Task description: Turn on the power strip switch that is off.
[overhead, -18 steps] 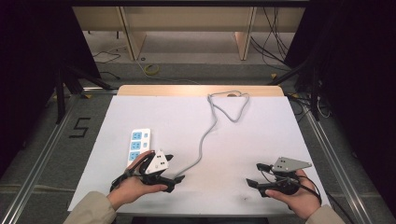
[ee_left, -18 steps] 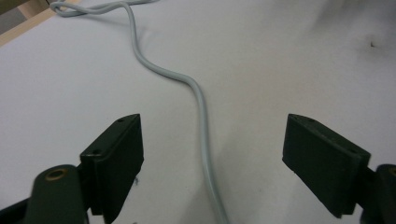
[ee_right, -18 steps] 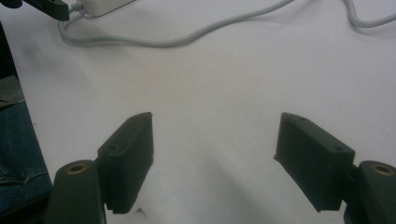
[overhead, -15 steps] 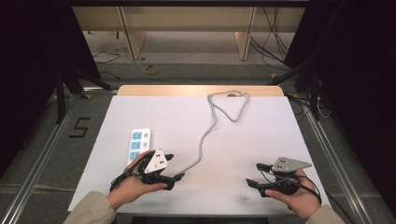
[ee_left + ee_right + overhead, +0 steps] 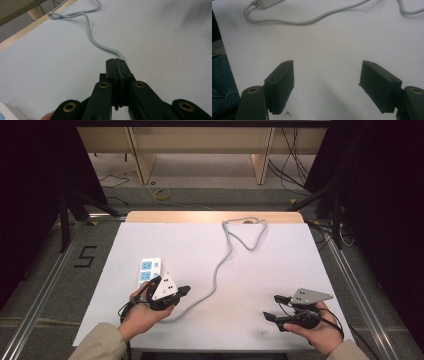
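Note:
A white power strip (image 5: 149,270) with blue sockets lies on the white table (image 5: 280,255), left of centre. Its grey cable (image 5: 220,267) curls round the near end and winds to the table's back edge. My left gripper (image 5: 183,291) sits just right of the strip, above the cable. In the left gripper view its jaws are pressed together with nothing between them (image 5: 117,65), and the cable (image 5: 100,45) runs out from behind their tips. My right gripper (image 5: 274,307) hovers near the front right corner, open, with bare table between its fingers (image 5: 325,80).
The table's wooden back edge (image 5: 210,216) borders a floor with loose cables and a yellow coil (image 5: 161,195). Metal rails (image 5: 350,275) run along both sides of the table. The strip's end (image 5: 269,2) and the cable (image 5: 312,21) lie beyond the right jaws.
The left hand and its gripper have edged slightly away from the front edge. The right hand has kept still.

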A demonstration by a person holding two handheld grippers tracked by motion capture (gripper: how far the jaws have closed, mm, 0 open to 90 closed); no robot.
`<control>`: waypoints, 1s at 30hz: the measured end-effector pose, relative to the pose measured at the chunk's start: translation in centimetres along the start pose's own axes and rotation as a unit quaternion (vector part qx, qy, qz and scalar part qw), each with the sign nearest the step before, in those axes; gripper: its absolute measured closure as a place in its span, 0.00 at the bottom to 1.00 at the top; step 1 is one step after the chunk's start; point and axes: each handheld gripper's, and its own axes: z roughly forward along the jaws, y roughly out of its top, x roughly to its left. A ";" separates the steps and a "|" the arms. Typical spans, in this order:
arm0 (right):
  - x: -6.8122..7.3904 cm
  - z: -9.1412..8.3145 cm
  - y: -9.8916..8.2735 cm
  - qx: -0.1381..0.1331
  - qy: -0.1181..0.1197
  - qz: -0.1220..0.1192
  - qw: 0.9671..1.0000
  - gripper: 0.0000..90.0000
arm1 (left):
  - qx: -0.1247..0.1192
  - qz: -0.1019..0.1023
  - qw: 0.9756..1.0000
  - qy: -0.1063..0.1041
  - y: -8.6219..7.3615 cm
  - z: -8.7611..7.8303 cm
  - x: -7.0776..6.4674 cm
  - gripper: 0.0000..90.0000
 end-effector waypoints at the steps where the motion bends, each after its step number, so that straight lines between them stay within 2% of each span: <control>1: 0.0 0.0 0.0 0.000 0.000 0.000 1.000 0.31 | 0.001 -0.002 1.000 0.001 0.0 0.0 0.1 1.00; 9: 0.0 0.0 0.0 0.001 0.001 0.000 1.000 0.31 | 0.012 -0.027 0.999 0.012 0.0 0.0 1.0 1.00; 16: 0.0 0.0 0.0 0.001 0.001 -0.001 1.000 0.31 | 0.023 -0.040 0.999 0.025 -0.1 0.0 1.7 1.00; 24: 0.0 0.0 0.0 0.000 0.000 0.000 1.000 0.31 | 0.024 -0.051 0.998 0.040 -0.3 -0.2 2.4 1.00; 30: 0.0 0.0 0.0 0.000 0.000 0.000 1.000 0.31 | 0.034 -0.051 0.997 0.048 -0.4 -0.4 2.8 1.00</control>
